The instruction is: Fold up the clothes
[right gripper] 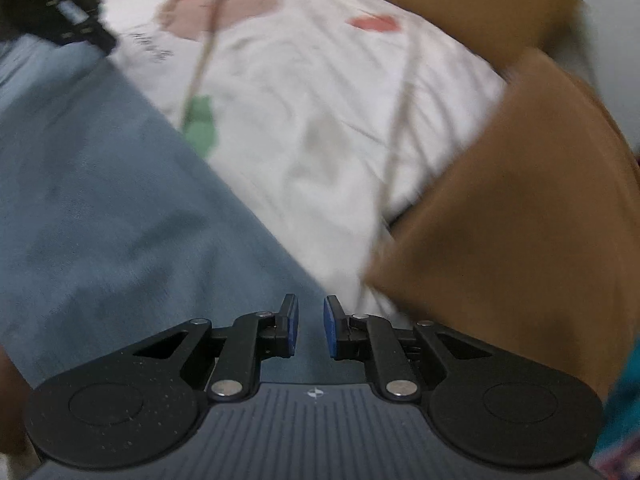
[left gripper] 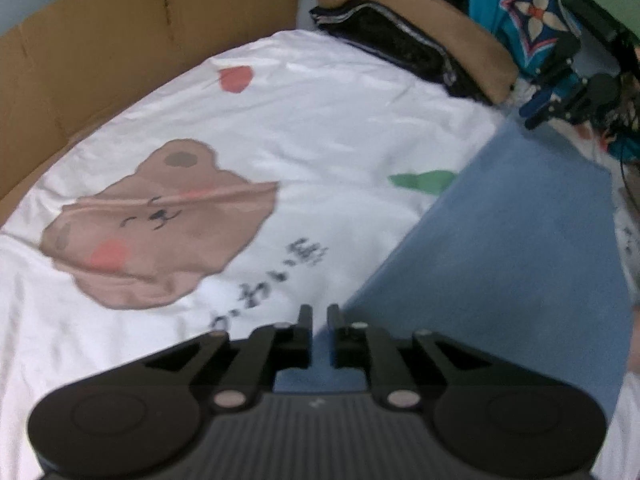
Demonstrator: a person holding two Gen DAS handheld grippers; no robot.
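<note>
A folded blue garment (left gripper: 516, 240) lies on a white bedsheet (left gripper: 304, 120) printed with a brown bear. My left gripper (left gripper: 319, 314) sits over the garment's near left edge, its jaws a narrow gap apart with blue cloth showing between them. In the right wrist view the same blue garment (right gripper: 100, 200) fills the lower left. My right gripper (right gripper: 311, 312) is over its right edge, jaws slightly apart, with nothing clearly pinched. The right gripper also shows far right in the left wrist view (left gripper: 560, 96).
A stack of folded clothes, brown on top (left gripper: 420, 36), lies at the back of the bed; it shows blurred at right (right gripper: 520, 220). A cardboard sheet (left gripper: 120, 40) stands along the left side. A teal patterned item (left gripper: 516, 12) stands at back right.
</note>
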